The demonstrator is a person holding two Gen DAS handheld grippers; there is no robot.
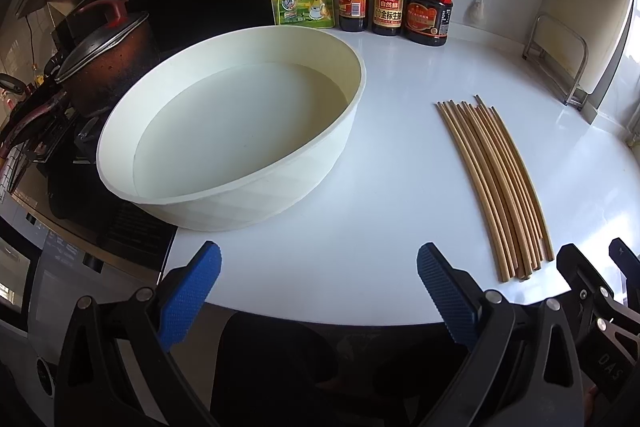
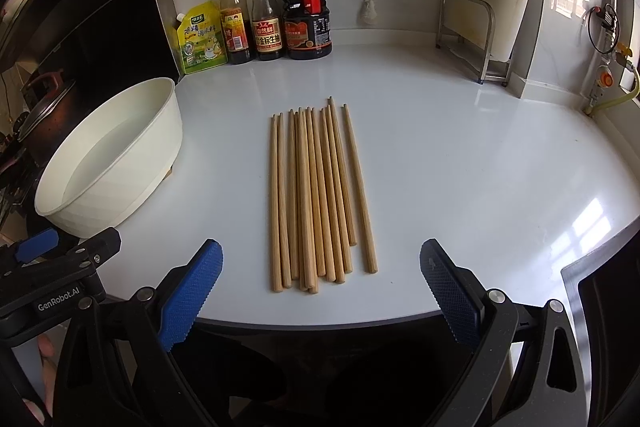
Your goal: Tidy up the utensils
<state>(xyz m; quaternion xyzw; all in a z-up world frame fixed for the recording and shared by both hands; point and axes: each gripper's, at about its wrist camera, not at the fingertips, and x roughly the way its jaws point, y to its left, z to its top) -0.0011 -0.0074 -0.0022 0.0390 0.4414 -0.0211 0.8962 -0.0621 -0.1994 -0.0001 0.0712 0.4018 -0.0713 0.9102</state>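
Left gripper [image 1: 319, 301]: black frame, blue knurled pads, jaws spread wide, nothing between them. Hovers off the counter's near edge, facing the basin.
Right gripper [image 2: 321, 299]: same build, jaws wide apart, empty. Hovers at the near edge, lined up on the chopsticks.
Chopsticks: bundle of light wooden chopsticks [image 2: 318, 199], flat on the counter, roughly parallel, thick ends toward the grippers, tips pointing at the back wall. A few overlap.
Basin: round cream plastic basin [image 1: 320, 163] with clear water in it, left of the chopsticks, apart from them.
Counter: glossy white countertop [image 2: 480, 187], glare patches on the right.
Back wall: three dark sauce bottles [image 2: 262, 15] and a yellow-green seasoning pouch [image 2: 198, 41] in a row.
Left side: lidded dark pot [image 1: 102, 43] on the stove.
Right corner: bent steel rack [image 2: 472, 35].
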